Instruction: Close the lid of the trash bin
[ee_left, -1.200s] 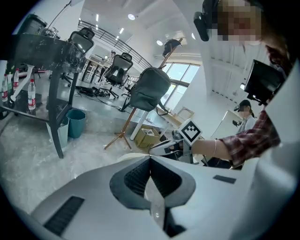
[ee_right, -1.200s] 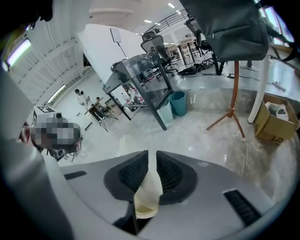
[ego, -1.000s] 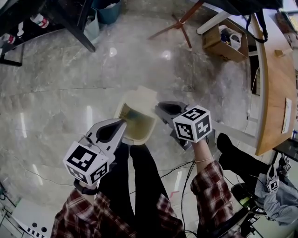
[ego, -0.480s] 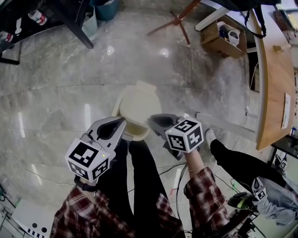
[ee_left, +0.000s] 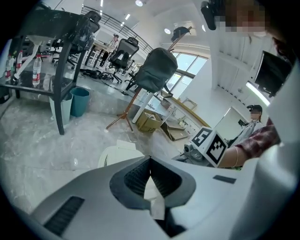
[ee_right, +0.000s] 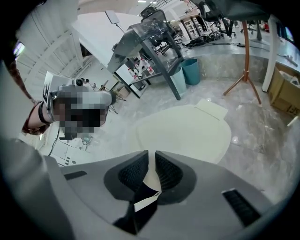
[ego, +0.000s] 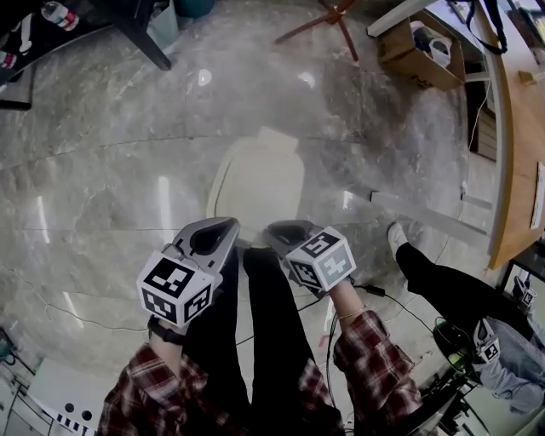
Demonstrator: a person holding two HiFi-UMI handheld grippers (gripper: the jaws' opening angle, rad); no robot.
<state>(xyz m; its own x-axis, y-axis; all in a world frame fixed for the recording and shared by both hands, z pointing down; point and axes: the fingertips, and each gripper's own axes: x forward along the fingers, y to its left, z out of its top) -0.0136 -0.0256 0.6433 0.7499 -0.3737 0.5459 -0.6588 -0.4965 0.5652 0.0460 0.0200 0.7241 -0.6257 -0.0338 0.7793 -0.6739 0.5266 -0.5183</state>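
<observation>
The cream trash bin [ego: 255,183] stands on the marble floor just ahead of my feet, its lid lying flat and shut over it. Both grippers hover on the near side of the bin, apart from it. The left gripper [ego: 223,232] has its jaws together with nothing held. Beside it, the right gripper [ego: 274,232] has its jaws almost touching, also with nothing between them. In the left gripper view the left gripper [ee_left: 150,159] points over the bin [ee_left: 119,152]. In the right gripper view the right gripper [ee_right: 151,154] faces the bin's lid [ee_right: 187,131].
A cardboard box [ego: 421,51] and wooden tripod legs [ego: 328,17] lie at the far right. A wooden desk [ego: 519,128] runs along the right edge. Another person's leg [ego: 443,281] and cables [ego: 332,324] are at my right. A black table leg [ego: 145,38] is far left.
The bin's lid went from raised, with the inside showing, to flat and shut. Both grippers drew back towards my body, away from the bin.
</observation>
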